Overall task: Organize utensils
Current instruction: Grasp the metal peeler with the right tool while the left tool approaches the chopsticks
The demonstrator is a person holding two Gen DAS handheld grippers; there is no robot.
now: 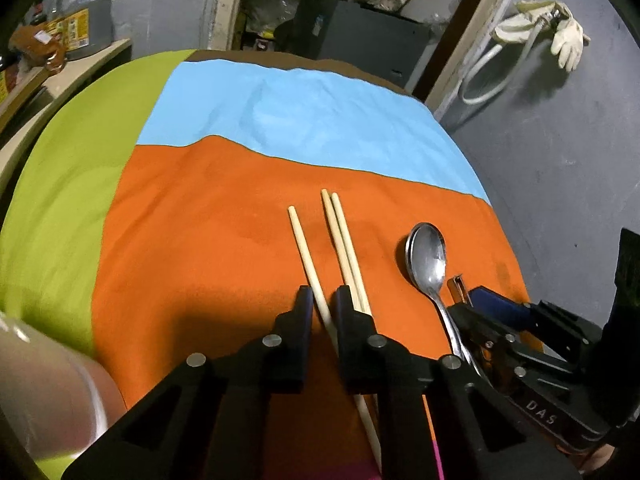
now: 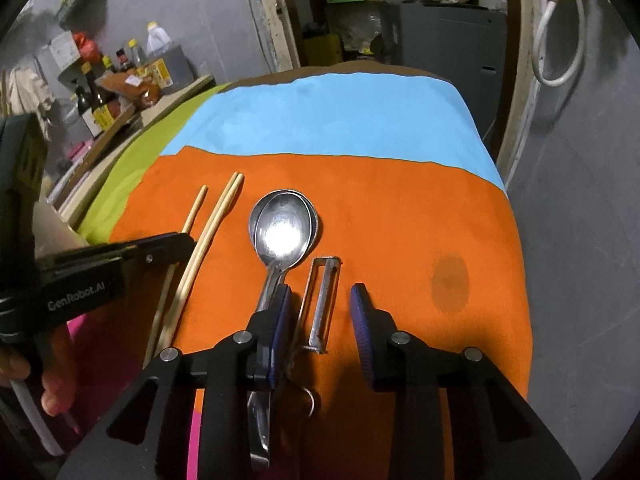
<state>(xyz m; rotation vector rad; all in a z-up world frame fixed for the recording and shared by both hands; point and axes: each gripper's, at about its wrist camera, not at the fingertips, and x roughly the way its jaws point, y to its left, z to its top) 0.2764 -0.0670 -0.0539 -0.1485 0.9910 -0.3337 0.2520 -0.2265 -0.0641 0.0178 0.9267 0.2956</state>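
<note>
Left gripper (image 1: 320, 300): jaws narrow, straddling single chopstick (image 1: 308, 256); firm grip unclear. Right gripper (image 2: 320, 304): jaws wide, around peeler (image 2: 322, 304), not clamping. Landmark: stacked spoons (image 2: 286, 230) on orange cloth (image 2: 400, 200). Chopstick pair (image 2: 208, 240) left of spoons, single chopstick farther left; peeler just right. Judgement: mostly sorted in parallel row; lone chopstick not yet joined to pair.

R gripper (image 2: 320, 312) jaws apart, straddling peeler (image 2: 322, 300); spoons (image 2: 284, 232) just left.
</note>
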